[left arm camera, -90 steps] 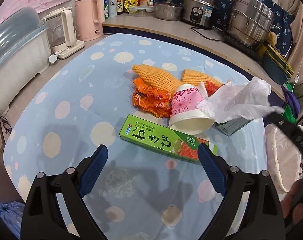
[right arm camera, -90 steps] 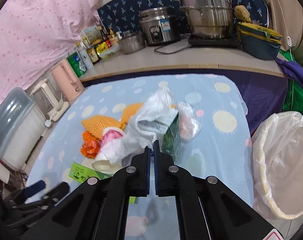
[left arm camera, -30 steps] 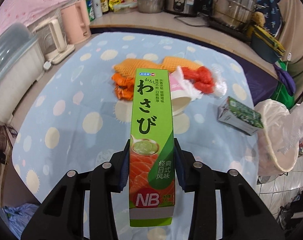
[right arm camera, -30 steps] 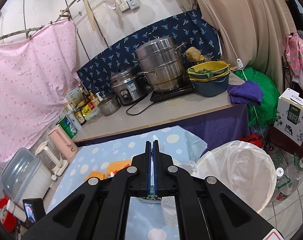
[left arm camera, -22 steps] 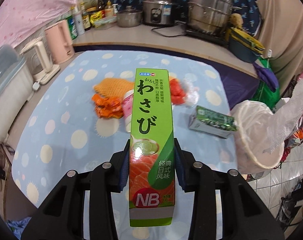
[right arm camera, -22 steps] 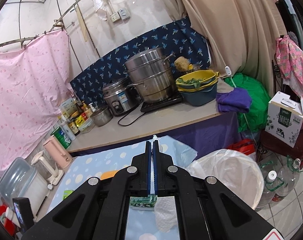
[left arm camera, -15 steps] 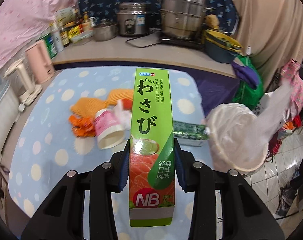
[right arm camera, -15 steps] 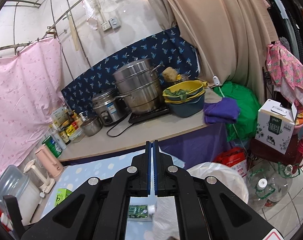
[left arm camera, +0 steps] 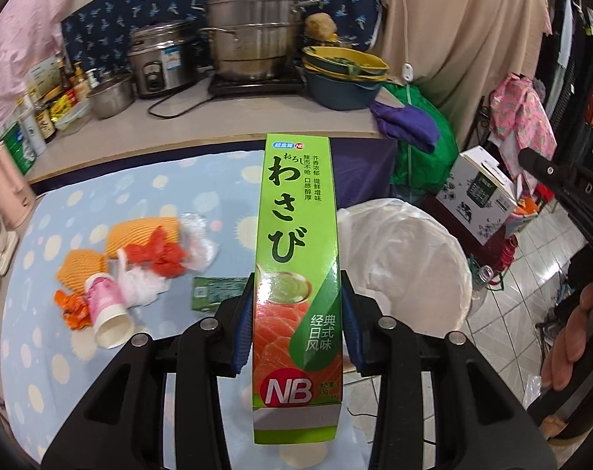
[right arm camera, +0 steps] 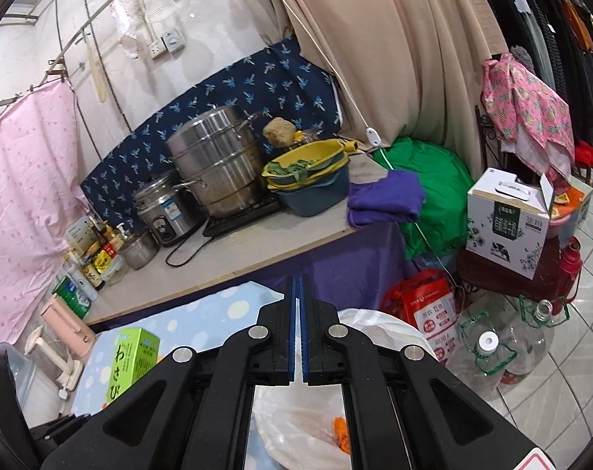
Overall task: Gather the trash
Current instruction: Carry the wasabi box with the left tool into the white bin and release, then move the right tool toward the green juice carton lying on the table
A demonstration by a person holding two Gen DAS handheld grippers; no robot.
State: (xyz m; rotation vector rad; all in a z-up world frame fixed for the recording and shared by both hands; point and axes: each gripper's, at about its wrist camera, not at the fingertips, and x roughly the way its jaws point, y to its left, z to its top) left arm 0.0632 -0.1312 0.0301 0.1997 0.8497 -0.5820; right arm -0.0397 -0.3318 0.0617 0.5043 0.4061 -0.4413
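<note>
1. Left tool [left arm camera: 298,319] grips the wasabi box [left arm camera: 297,274] across its lower half, blue pads pressed on both long sides; we hold it above the counter [left arm camera: 42,313] beside the lined bin [left arm camera: 406,258].
2. Right tool [right arm camera: 297,333] is clenched with nothing visible between its pads, above the bin.
3. We judge the carton light, stiff and crushable, so a gentle mid-body grip suits it.
4. More litter lies left of the bin.
</note>
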